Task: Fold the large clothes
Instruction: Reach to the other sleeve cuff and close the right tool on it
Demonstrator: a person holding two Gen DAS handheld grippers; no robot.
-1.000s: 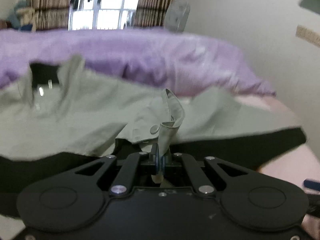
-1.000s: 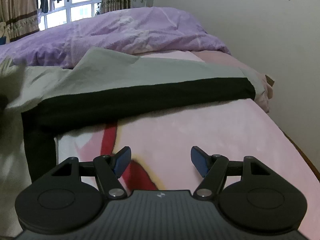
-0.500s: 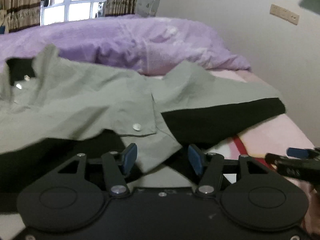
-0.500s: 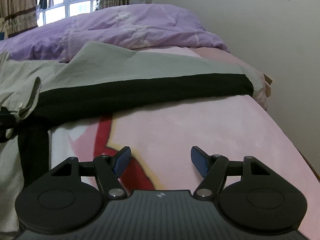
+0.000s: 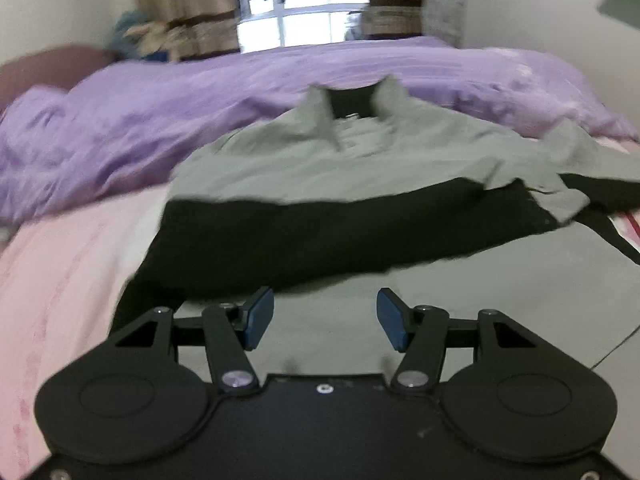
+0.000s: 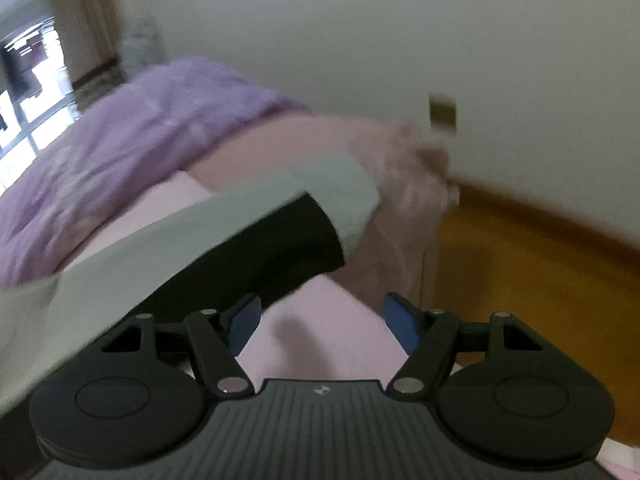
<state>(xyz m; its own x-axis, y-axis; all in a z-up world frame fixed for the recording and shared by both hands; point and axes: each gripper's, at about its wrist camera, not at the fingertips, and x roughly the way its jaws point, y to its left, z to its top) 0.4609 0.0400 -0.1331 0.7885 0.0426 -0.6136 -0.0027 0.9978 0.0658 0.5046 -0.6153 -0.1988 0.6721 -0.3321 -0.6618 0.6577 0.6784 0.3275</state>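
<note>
A large grey-green shirt [image 5: 360, 160] with a black band [image 5: 320, 232] lies spread on the pink bed sheet [image 5: 60, 272], collar at the far end. My left gripper [image 5: 325, 318] is open and empty, just above the shirt's near grey part. In the right wrist view the shirt's sleeve [image 6: 256, 216], grey with a black band, reaches to the bed's right edge. My right gripper [image 6: 322, 320] is open and empty over the pink sheet [image 6: 320, 312], just in front of the sleeve end.
A purple duvet [image 5: 120, 128] is bunched across the far side of the bed and also shows in the right wrist view [image 6: 120, 136]. A window with curtains [image 5: 304, 8] is behind. The bed's right edge drops to a wooden floor [image 6: 540, 272] by a white wall.
The left gripper let go of the shirt's sleeve cuff, opened and swung left over the shirt body. The right gripper turned right toward the sleeve end and bed edge. Both views are blurred.
</note>
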